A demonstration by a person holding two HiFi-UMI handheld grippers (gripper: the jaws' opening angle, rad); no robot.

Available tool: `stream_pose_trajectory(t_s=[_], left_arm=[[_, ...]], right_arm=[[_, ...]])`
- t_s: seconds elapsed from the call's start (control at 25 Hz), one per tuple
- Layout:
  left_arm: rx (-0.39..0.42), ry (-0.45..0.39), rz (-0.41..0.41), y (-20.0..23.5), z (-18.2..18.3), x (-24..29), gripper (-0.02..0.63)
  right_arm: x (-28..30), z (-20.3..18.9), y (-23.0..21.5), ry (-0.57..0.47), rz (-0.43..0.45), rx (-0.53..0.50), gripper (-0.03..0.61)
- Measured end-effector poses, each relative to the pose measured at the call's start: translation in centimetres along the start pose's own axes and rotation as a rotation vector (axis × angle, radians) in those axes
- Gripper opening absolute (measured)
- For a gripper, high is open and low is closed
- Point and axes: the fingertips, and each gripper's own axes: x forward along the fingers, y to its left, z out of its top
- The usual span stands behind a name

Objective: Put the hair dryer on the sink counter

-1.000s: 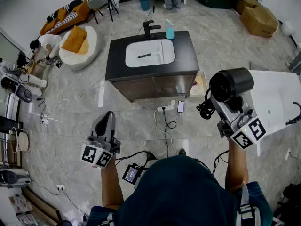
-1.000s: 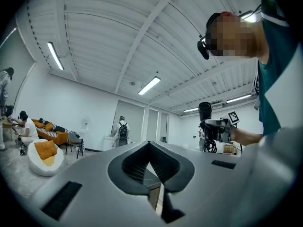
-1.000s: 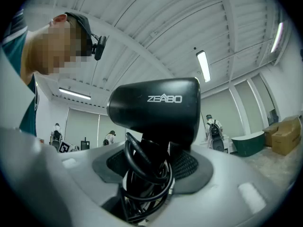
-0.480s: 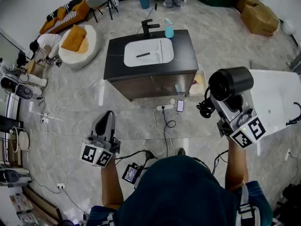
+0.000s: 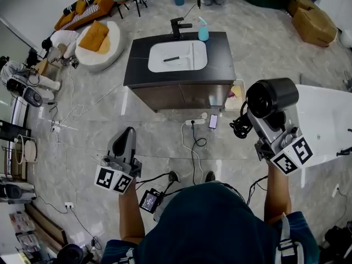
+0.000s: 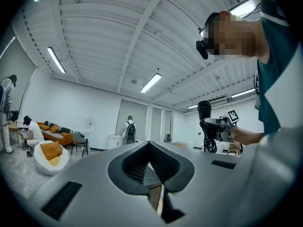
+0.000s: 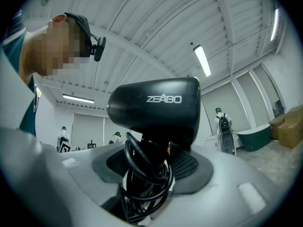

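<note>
The black hair dryer (image 5: 270, 98) stands upright in my right gripper (image 5: 263, 122), at the right of the head view. The jaws are shut on its handle, with the coiled cord (image 7: 144, 174) bunched between them. The right gripper view shows the dryer's barrel (image 7: 154, 108) just above the jaws of my right gripper (image 7: 149, 167). My left gripper (image 5: 126, 136) is held at the lower left, shut and with nothing in it, its tips meeting (image 6: 150, 142). The dark sink counter (image 5: 220, 54) with its white basin (image 5: 177, 56) stands ahead across the floor, well away from both grippers.
A black faucet (image 5: 179, 26) and a blue bottle (image 5: 203, 33) stand at the counter's back edge. A phone (image 5: 212, 122), a power strip (image 5: 193, 124) and cables lie on the floor before the cabinet. A white bathtub (image 5: 324, 114) is at the right. A beanbag (image 5: 98, 43) and people are at the left.
The room has shifted slightly upward in the head view as the person moved. Both grippers keep their pose, and the hair dryer stays in the right gripper.
</note>
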Motion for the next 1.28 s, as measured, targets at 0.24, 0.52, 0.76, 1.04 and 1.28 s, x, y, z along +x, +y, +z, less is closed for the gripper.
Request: stream_pose_trajectory(t_s=[0.24,0.52,0.76,1.04,1.28], left_arm=[[0.025,0.019,-0.026,-0.4,-0.4,0.8,0.005],[0.089,-0.011,-0.121,6.4,0.5,-1.3,0.005],[0.134,-0.01,-0.192,19.3,2.0,-5.2,0.005],[0.182,-0.039,-0.236,30.4,4.2,-9.3,0.005],[0.142,-0.06,-0.319,36.4,6.6,-11.9,0.005]], right_arm=[[0.3,-0.4,-0.5,-0.004,-0.008,-0.026,0.249],[3.3,-2.5,4.4,-0.026,-0.087,-0.069,0.249],[8.9,-4.4,12.2,-0.088,-0.207,-0.088,0.249],[14.9,-5.4,19.0,-0.093,-0.308,-0.14,0.249],[18.1,-4.5,25.2,-0.099,-0.411,-0.152,0.247]])
